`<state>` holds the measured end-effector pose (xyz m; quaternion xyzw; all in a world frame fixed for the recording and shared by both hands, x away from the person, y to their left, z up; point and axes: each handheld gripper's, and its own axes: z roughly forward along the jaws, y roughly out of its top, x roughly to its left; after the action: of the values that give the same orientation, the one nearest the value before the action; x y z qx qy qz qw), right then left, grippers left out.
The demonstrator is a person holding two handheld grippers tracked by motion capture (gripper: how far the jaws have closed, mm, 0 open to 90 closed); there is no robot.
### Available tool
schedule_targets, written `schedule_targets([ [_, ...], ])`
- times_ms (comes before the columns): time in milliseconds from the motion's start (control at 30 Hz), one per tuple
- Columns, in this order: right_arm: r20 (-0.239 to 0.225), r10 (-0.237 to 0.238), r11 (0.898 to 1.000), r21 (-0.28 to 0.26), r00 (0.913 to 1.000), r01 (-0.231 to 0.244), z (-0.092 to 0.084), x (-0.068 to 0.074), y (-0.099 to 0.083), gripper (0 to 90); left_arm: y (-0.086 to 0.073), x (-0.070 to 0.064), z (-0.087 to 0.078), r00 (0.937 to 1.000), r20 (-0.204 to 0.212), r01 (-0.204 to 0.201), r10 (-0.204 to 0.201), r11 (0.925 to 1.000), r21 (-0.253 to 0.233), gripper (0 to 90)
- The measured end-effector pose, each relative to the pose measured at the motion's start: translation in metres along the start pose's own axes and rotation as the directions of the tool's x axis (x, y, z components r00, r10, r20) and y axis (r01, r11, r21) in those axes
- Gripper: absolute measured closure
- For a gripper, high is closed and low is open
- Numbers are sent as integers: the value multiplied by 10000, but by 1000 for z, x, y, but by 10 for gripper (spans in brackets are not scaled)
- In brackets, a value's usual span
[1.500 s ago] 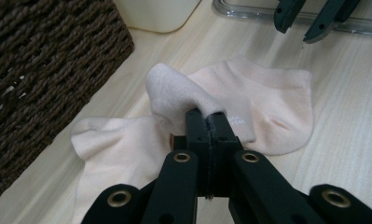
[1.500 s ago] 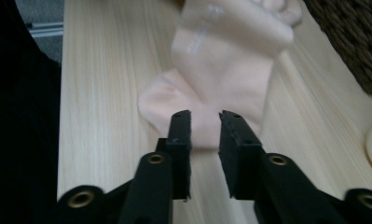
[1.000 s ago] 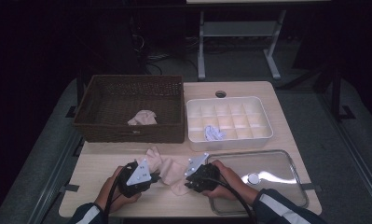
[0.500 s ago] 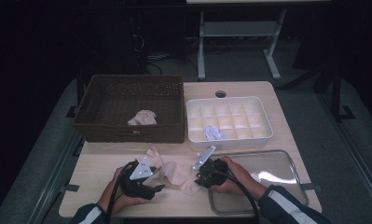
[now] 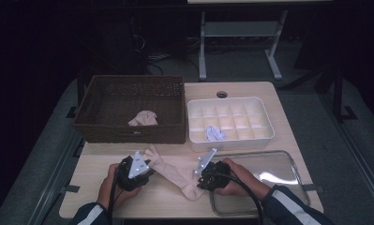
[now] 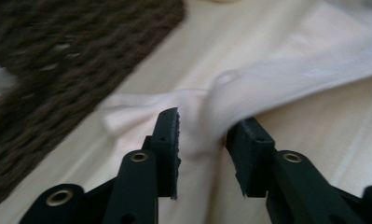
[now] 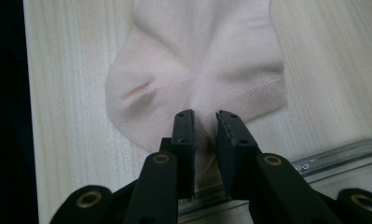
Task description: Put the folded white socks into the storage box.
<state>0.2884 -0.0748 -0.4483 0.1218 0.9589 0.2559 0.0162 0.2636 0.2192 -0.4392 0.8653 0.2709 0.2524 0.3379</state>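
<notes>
The pale pink knitted sock (image 5: 177, 171) lies flat on the light wooden desk (image 5: 269, 89), stretched between both claws. The left claw (image 5: 147, 169) has just been closing; its jaws stand partly spread with a bunched fold of the sock's end between them, the pads not clearly pressing it. The right claw (image 5: 199, 182) pinches the sock's other end, jaws nearly together. Just beyond the left claw stands the dark woven basket (image 5: 128, 136); beside the right claw lies the clear glass tray (image 5: 297, 178).
</notes>
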Motion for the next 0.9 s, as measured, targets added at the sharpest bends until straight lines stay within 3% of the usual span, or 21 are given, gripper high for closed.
schedule_targets([
  [100, -119, -252, 9997, 72, 9996, 253, -1, 2, 0, 766, -3, 7, -5, 9996, -157, 244, -245, 9997, -73, 558],
  [133, -127, -297, 9995, 92, 9995, 298, -1, 2, 0, 766, -7, 13, -9, 9976, -39, 684, -684, 9975, -158, 535],
  [200, -190, -391, 9992, 102, 9991, 393, -1, 2, 0, 765, -8, 18, -13, 9940, -25, 1093, -1094, 9935, -331, 503],
  [300, -252, -563, 9983, 159, 9981, 567, -1, 3, 0, 765, -8, 22, -17, 9903, -76, 1381, -1386, 9892, -499, 478],
  [333, -234, -734, 9972, 154, 9970, 737, -1, 4, 0, 763, -7, 25, -18, 9863, 267, 1640, -1627, 9848, -577, 461],
  [367, -234, -734, 9972, 154, 9970, 737, -1, 4, 0, 763, -7, 25, -18, 9863, 267, 1640, -1627, 9848, -577, 454],
  [400, -229, -860, 9961, 155, 9960, 864, -1, 6, 0, 763, -6, 21, -15, 9836, 742, 1696, -1643, 9829, -719, 445],
  [467, -217, -919, 9955, 189, 9955, 923, -1, 6, 1, 762, -2, 13, -11, 9832, 1374, 1303, -1201, 9891, -678, 454],
  [533, -231, -890, 9958, 199, 9958, 895, -2, 6, 1, 757, 3, 4, -5, 9846, 1626, 721, -642, 9965, -431, 498],
  [667, -111, -910, 9956, 196, 9958, 912, -2, 6, 1, 726, 8, -13, 8, 9669, 2519, -423, 411, 9991, -6, 638],
  [700, -31, -929, 9955, 173, 9957, 930, -2, 6, 1, 725, 7, -17, 10, 9586, 2785, -661, 590, 9977, 159, 658],
  [767, 130, -910, 9958, 116, 9958, 908, -2, 7, 1, 735, 5, -19, 12, 9486, 3082, -887, 715, 9952, 423, 732],
  [800, 266, -900, 9959, 50, 9956, 899, -2, 7, 2, 745, 4, -21, 13, 9475, 3109, -970, 745, 9936, 574, 739],
  [833, 400, -864, 9962, -98, 9955, 869, -3, 6, 2, 765, 2, -21, 13, 9414, 3305, -971, 679, 9926, 727, 740],
  [900, 610, -560, 9968, -542, 9966, 593, -7, 5, 3, 816, 0, -22, 13, 9374, 3418, -1021, 665, 9910, 871, 760],
])
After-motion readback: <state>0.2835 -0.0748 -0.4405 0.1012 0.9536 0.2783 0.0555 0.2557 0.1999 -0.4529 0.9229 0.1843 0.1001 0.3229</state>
